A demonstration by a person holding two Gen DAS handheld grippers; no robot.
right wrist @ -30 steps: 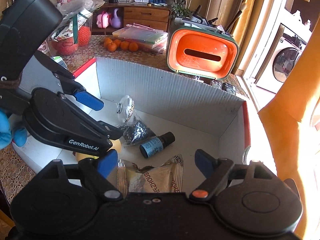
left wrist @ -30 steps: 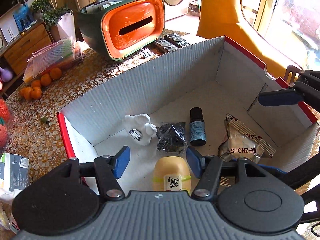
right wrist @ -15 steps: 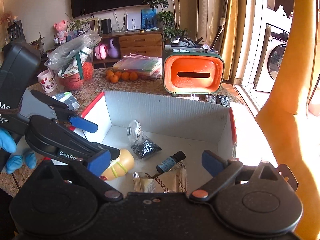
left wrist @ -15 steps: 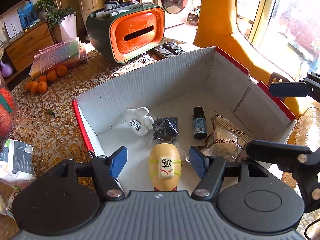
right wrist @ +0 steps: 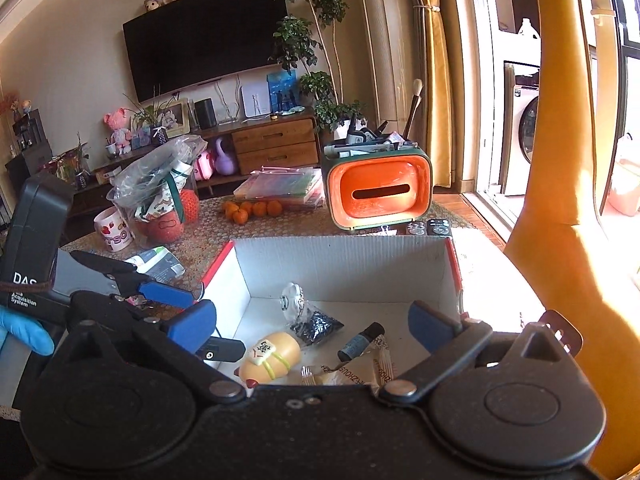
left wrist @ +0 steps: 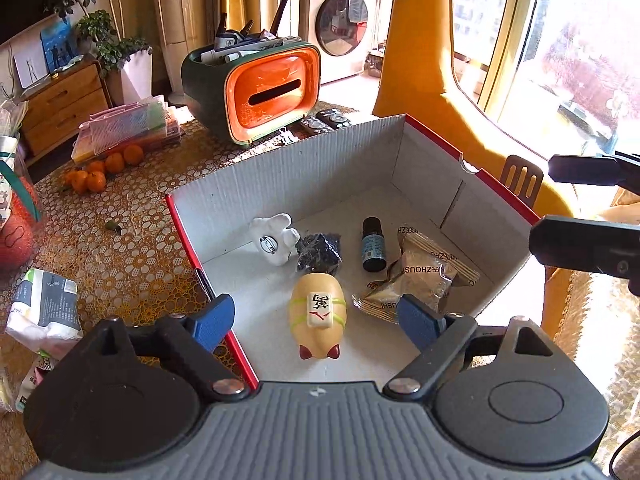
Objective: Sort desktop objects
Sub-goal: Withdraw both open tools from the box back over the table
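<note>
Left gripper (left wrist: 316, 318) spread wide and empty above yellow toy (left wrist: 318, 314) in cardboard box (left wrist: 288, 184), right gripper (right wrist: 312, 326) likewise wide, holding nothing

legible markings: the snack packet (left wrist: 424, 276) in the box carries printed letters, "rzhoush" in the left wrist view and "erzhouse" in the right wrist view (right wrist: 352, 372). the yellow figurine (left wrist: 318, 314) bears a white tile with one chinese character. the black unit (right wrist: 30, 240) at near left reads "das" above "acquisition system". the white mug (right wrist: 114, 232) on the worktop shows "tso".
</note>
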